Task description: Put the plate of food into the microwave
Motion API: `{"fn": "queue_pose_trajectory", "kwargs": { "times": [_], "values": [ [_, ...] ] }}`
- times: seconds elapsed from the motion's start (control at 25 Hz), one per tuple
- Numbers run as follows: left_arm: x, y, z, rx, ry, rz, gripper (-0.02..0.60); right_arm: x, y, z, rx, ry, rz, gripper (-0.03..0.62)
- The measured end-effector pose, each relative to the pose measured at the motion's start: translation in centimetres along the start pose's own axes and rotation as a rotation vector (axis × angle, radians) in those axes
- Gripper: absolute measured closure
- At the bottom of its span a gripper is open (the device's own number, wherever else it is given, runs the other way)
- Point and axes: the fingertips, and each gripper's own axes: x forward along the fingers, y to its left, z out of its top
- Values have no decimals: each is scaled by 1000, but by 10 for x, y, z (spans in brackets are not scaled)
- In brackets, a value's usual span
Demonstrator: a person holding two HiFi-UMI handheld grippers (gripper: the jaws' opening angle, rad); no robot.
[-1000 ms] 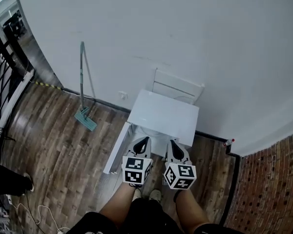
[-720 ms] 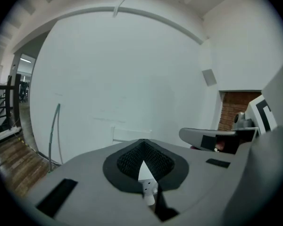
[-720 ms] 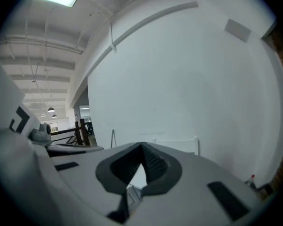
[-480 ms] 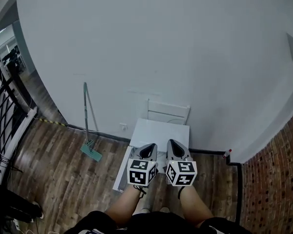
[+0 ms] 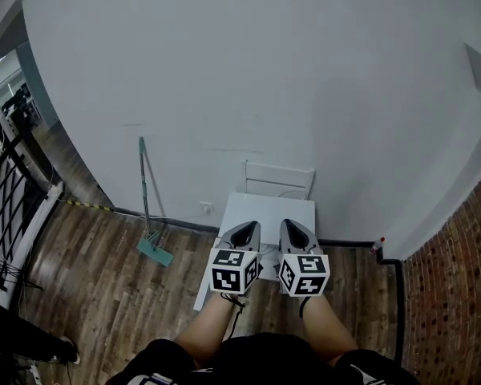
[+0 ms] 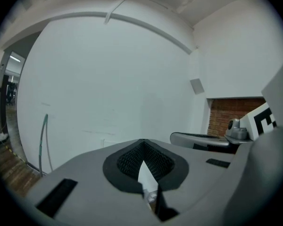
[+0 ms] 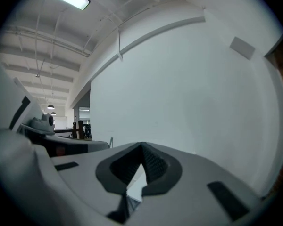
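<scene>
No plate of food and no microwave shows in any view. In the head view my left gripper (image 5: 247, 228) and right gripper (image 5: 293, 226) are held side by side in front of me, over the near edge of a small white table (image 5: 268, 207). Both point toward the white wall. In the left gripper view the left gripper (image 6: 142, 144) has its tips together with nothing between them. The right gripper (image 7: 141, 148) looks the same in its own view: shut and holding nothing.
A white panel (image 5: 279, 180) stands behind the table against the wall. A green mop (image 5: 148, 207) leans on the wall at the left. Black railing (image 5: 8, 187) runs at the far left, brick (image 5: 449, 311) at the right. A small red-capped bottle (image 5: 376, 245) stands on the floor.
The head view has tilted up and drawn back, so the table looks smaller and farther. Both grippers stay side by side and shut, a little higher in the frame.
</scene>
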Motion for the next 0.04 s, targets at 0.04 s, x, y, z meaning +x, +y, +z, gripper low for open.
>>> {"fn": "queue_pose_trajectory", "kwargs": {
  "times": [0.04],
  "values": [
    [-1, 2, 1, 2, -4, 2, 583, 1, 1, 0, -11, -5, -1, 588]
  ]
}}
